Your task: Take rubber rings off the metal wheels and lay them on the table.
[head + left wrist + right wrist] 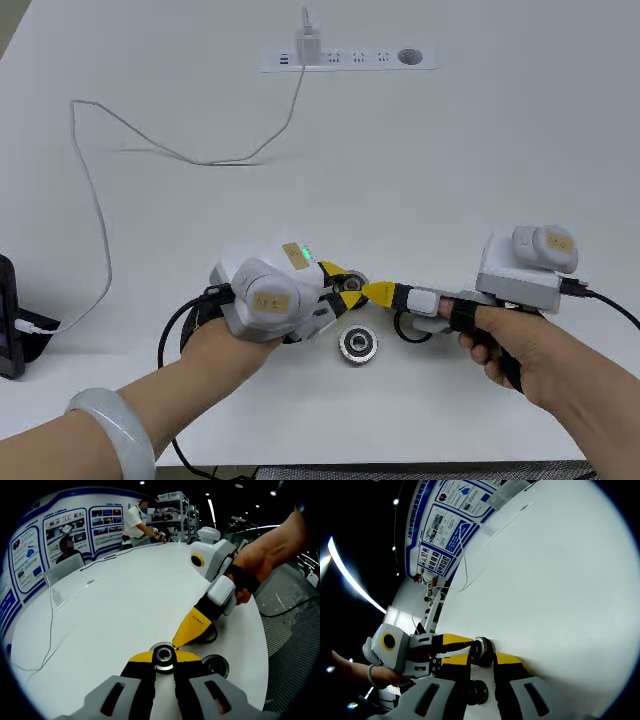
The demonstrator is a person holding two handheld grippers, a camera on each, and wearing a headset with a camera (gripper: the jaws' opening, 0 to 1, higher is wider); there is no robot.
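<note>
The left gripper (163,659) is clamped on a metal wheel (351,286); the right gripper (482,661) has its jaws on both sides of this wheel, pinching or not I cannot tell; a second wheel (358,344) lies near it on the table (450,150)

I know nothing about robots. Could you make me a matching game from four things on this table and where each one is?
1. held wheel
2. loose wheel
3. black ring
4. power strip

A. at the far edge of the table
B. clamped in the left tongs
C. lying flat, shiny hub facing up
D. on the table below the right tongs

Pairs: 1-B, 2-C, 3-D, 4-A.
</note>
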